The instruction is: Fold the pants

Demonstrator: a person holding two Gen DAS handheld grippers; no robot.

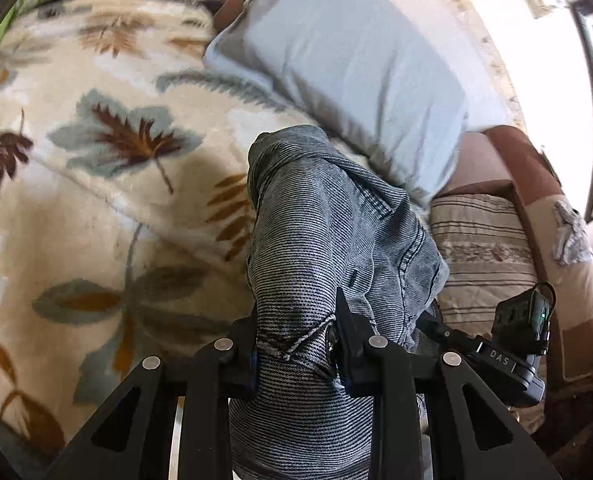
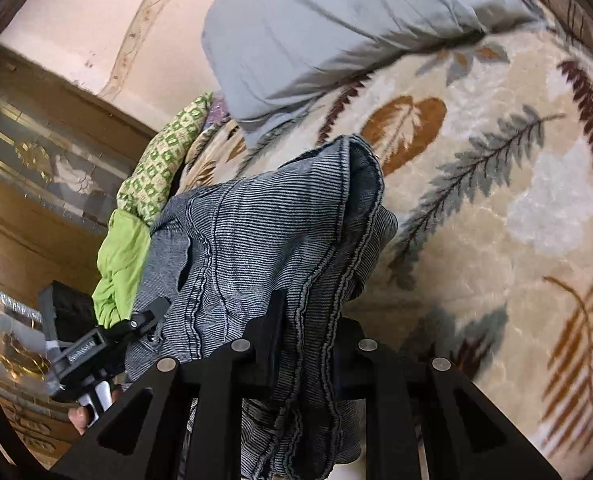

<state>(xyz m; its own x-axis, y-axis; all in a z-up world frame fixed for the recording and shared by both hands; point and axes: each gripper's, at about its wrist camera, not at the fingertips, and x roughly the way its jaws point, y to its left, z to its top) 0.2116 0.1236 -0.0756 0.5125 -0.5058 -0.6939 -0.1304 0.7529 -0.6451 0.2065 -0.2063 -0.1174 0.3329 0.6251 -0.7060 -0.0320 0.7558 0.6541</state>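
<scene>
The pants (image 1: 328, 232) are grey-blue ribbed denim, bunched and hanging over a cream leaf-patterned blanket (image 1: 96, 184). My left gripper (image 1: 296, 328) is shut on a seamed edge of the pants, cloth draping over and between its fingers. The right gripper's body (image 1: 524, 344) shows at the right in the left wrist view. In the right wrist view, my right gripper (image 2: 308, 332) is shut on a stitched fold of the pants (image 2: 264, 232), which are held above the blanket (image 2: 496, 200). The left gripper's body (image 2: 92, 352) shows at the lower left there.
A light grey-blue pillow (image 1: 348, 68) lies on the blanket behind the pants; it also shows in the right wrist view (image 2: 336, 28). A striped cushion (image 1: 480, 256) and brown bedding lie at the right. Green cloth (image 2: 136, 216) hangs at the bed's edge by a wooden cabinet (image 2: 28, 184).
</scene>
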